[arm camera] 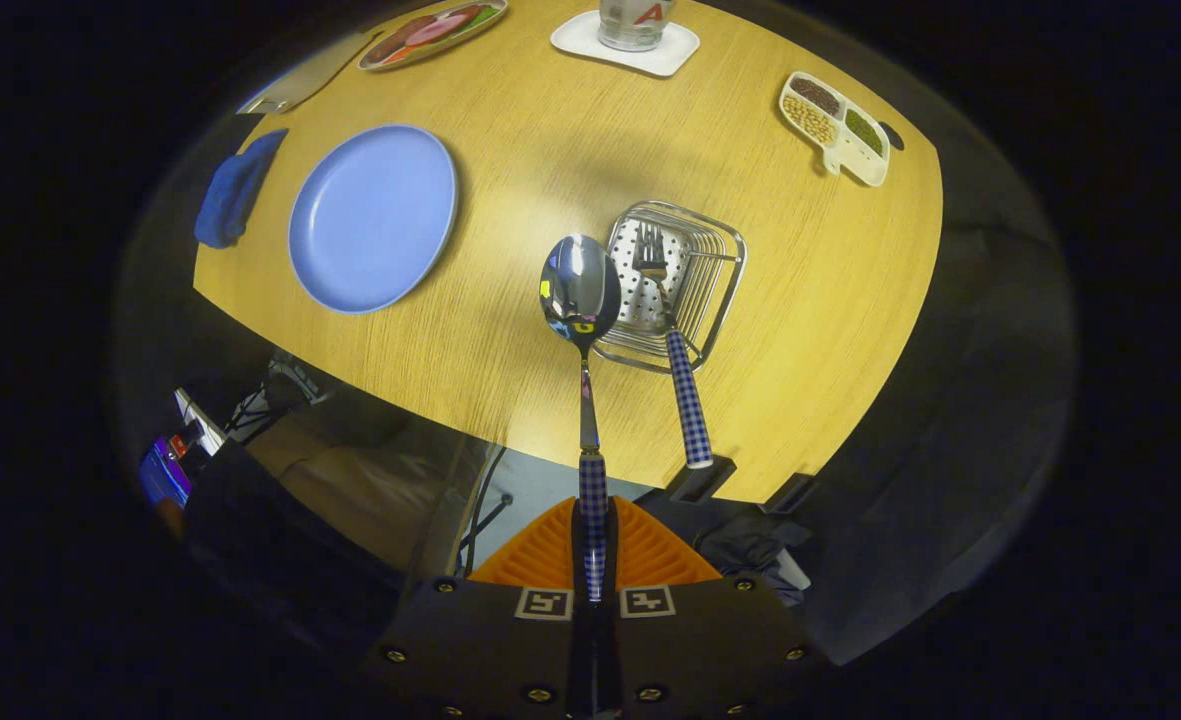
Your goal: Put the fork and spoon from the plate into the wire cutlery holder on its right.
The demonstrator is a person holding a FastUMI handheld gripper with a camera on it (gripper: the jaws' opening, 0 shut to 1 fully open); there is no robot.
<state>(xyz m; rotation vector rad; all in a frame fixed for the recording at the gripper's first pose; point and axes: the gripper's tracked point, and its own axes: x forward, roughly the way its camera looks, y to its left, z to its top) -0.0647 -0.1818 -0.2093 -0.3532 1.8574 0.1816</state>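
- Shiny spoon (581, 292) sticks up from the tongs (593, 545), which squeeze its checked handle from both sides.
- Its bowl hangs over the near edge of the wooden surface (510, 180), just left of the wire cutlery holder (672, 285).
- Fork (672, 350) stands tines-down inside that holder.
- Blue plate (372, 216) sits bare near the left edge.

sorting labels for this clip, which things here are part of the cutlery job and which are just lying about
Part of the job:
spoon, clamped by its handle in the tongs
fork, already standing in the wire cutlery holder
blue plate

Lying about:
blue cloth
divided snack dish
glass on a white coaster
food platter
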